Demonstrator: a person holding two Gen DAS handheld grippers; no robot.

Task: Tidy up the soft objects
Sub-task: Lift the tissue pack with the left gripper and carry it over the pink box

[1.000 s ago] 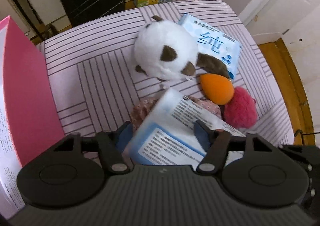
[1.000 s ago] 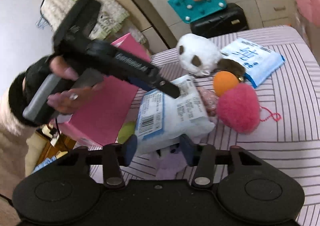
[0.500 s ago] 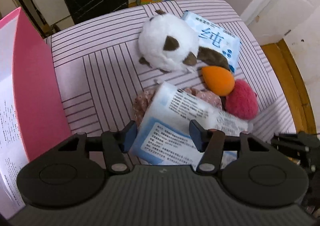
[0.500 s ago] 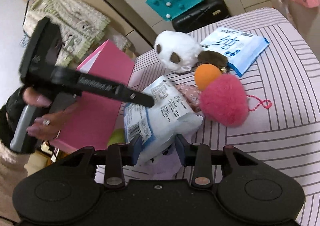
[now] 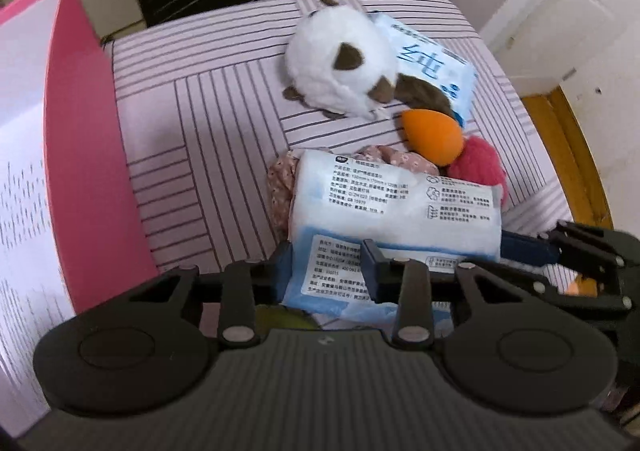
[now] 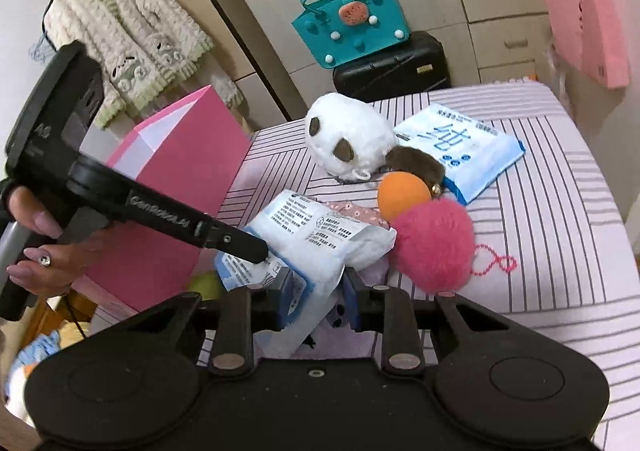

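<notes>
left gripper (image 5: pixel 326 271) now clamped on tissue pack (image 5: pixel 396 207), jaws narrower than 0.5 s ago | right gripper (image 6: pixel 314 291) clamped too | pack beside pink box (image 6: pixel 180 179) | two-handed lift likely

Two white-and-blue plastic tissue packs (image 5: pixel 396 207) (image 5: pixel 432 63), one white-and-brown plush toy (image 5: pixel 340 67), one orange teardrop sponge (image 5: pixel 434 135), one pink fluffy pompom (image 6: pixel 432 247), one pink paper bag (image 6: pixel 180 179)

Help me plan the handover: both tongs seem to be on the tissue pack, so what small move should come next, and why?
Probably lift the pack a little, both tongs together, then carry it toward the pink bag. The left tongs and right tongs each pinch a near corner, and the pack lies across the floral cloth, against the pink pompom. Rising first should avoid dragging them.
</notes>
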